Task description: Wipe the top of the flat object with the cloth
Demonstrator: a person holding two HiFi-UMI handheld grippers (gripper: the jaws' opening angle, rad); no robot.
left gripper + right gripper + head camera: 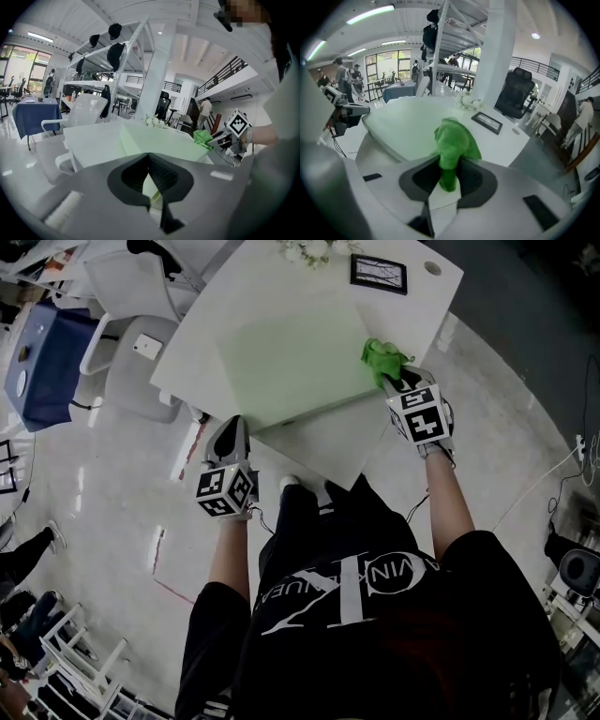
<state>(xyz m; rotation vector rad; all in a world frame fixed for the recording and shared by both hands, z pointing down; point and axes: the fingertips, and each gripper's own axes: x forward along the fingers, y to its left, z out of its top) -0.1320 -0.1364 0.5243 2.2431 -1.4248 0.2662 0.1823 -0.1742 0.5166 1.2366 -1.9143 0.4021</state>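
Note:
A pale green flat board lies on the white table; it also shows in the left gripper view as the board and in the right gripper view as the board. My right gripper is shut on a bunched green cloth, which rests at the board's right edge. The cloth fills the gap between the right jaws. My left gripper is shut with nothing in it, held just off the board's near left corner. The cloth and right gripper show far right in the left gripper view.
A black picture frame and white flowers sit at the table's far side. A white chair stands left of the table, with a blue-covered table beyond it. The person's legs are at the near edge.

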